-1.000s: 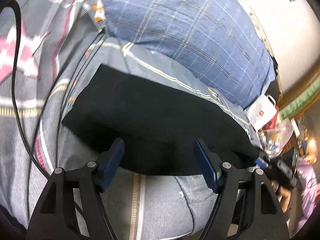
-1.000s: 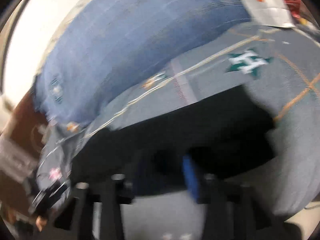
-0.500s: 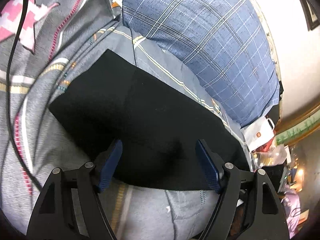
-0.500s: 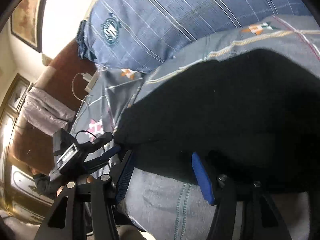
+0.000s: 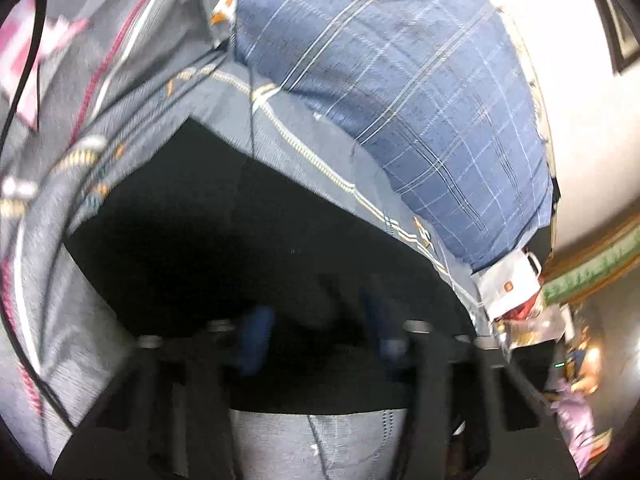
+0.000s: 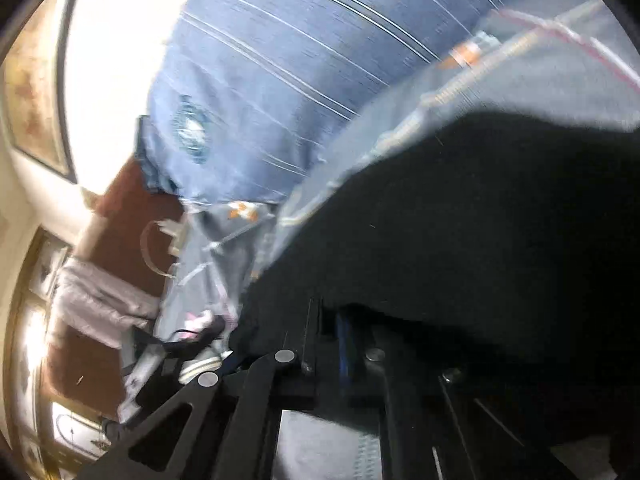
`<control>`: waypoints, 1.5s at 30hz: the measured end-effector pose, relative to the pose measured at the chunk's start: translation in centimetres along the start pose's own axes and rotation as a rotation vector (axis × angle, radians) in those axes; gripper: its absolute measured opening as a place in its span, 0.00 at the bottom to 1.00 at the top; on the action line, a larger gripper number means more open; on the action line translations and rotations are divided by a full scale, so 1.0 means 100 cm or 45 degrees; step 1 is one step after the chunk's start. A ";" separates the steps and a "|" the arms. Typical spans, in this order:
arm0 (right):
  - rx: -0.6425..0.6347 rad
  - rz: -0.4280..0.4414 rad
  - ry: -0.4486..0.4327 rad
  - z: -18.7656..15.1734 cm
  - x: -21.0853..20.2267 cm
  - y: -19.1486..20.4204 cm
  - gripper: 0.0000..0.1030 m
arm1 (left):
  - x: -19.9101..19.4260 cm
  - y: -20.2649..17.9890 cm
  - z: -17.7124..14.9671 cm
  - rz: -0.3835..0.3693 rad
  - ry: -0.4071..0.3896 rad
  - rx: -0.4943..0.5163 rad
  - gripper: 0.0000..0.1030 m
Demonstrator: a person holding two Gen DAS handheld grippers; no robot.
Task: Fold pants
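Note:
The black pants [image 5: 248,248] lie folded flat on a grey patterned bedspread [image 5: 328,444]. In the left wrist view my left gripper [image 5: 316,340] has pushed over the near edge of the pants; its blue pads [image 5: 254,336] stand apart with black cloth between them, and the frame is blurred. In the right wrist view the pants [image 6: 480,240] fill the right half. My right gripper [image 6: 348,344] has its jaws drawn close together on the pants' near edge, with one blue pad [image 6: 345,346] showing.
A large blue plaid pillow [image 5: 420,92] lies behind the pants; it also shows in the right wrist view [image 6: 280,80]. A black cable [image 5: 20,80] runs down the bedspread at the left. A white bag [image 5: 508,284] and clutter sit at the far right.
Both grippers have moved forward onto the near edge of the pants. The right jaws have closed from wide open to nearly together. The left jaws have narrowed somewhat.

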State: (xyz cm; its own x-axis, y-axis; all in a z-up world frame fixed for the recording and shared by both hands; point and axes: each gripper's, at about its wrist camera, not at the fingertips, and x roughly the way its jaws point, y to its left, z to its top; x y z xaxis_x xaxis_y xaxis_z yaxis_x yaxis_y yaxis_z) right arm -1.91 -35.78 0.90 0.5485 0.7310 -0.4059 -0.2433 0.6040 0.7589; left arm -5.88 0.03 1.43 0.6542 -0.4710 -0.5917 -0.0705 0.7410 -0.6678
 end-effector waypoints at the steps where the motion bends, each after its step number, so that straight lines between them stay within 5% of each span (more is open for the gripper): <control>1: -0.044 -0.001 -0.008 0.000 -0.007 0.008 0.04 | -0.004 -0.001 0.000 0.003 -0.017 0.018 0.22; 8: -0.256 0.088 0.069 -0.024 -0.029 0.056 0.00 | -0.049 -0.014 -0.013 0.059 -0.124 0.203 0.15; 12: -0.102 0.018 0.141 -0.029 -0.008 0.029 0.02 | -0.040 0.008 -0.017 0.111 -0.057 0.137 0.15; 13: -0.055 0.025 0.168 -0.030 -0.003 0.023 0.04 | -0.040 0.011 -0.017 0.094 -0.055 0.125 0.15; 15: -0.001 0.014 0.180 -0.033 0.002 0.014 0.30 | -0.043 0.012 -0.018 0.071 -0.061 0.110 0.16; 17: 0.032 -0.017 0.134 -0.033 0.000 0.005 0.38 | -0.041 0.012 -0.019 0.052 -0.049 0.083 0.32; 19: 0.077 -0.028 0.090 -0.030 0.001 -0.001 0.40 | -0.039 0.014 -0.021 0.035 -0.040 0.036 0.62; 21: 0.146 -0.035 0.040 -0.028 -0.003 -0.012 0.45 | -0.035 0.015 -0.024 -0.005 -0.031 -0.019 0.64; 31: 0.288 -0.007 -0.095 -0.008 0.013 -0.036 0.44 | 0.014 0.008 -0.006 0.028 0.000 -0.138 0.66; 33: 0.252 -0.020 -0.109 -0.004 0.014 -0.036 0.10 | 0.015 0.006 -0.001 0.004 -0.046 -0.153 0.66; 35: 0.242 -0.006 -0.123 -0.001 0.010 -0.034 0.05 | 0.014 0.002 0.002 -0.005 -0.065 -0.101 0.37; 36: 0.224 0.016 -0.136 -0.001 0.005 -0.030 0.04 | 0.013 0.000 0.003 -0.003 -0.058 -0.062 0.11; 41: 0.012 0.086 -0.107 -0.002 -0.022 0.013 0.04 | -0.023 -0.010 0.006 -0.077 -0.108 0.029 0.08; 45: -0.114 0.123 0.007 -0.021 -0.030 0.038 0.04 | -0.053 -0.003 -0.006 0.042 -0.160 0.141 0.08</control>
State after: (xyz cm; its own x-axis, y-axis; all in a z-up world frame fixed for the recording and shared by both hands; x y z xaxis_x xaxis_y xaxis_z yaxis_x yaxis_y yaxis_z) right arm -6.16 -35.04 3.95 0.5147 0.7887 -0.3363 -0.3652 0.5565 0.7463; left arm -9.83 2.02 4.51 0.7427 -0.3872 -0.5463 -0.0142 0.8066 -0.5910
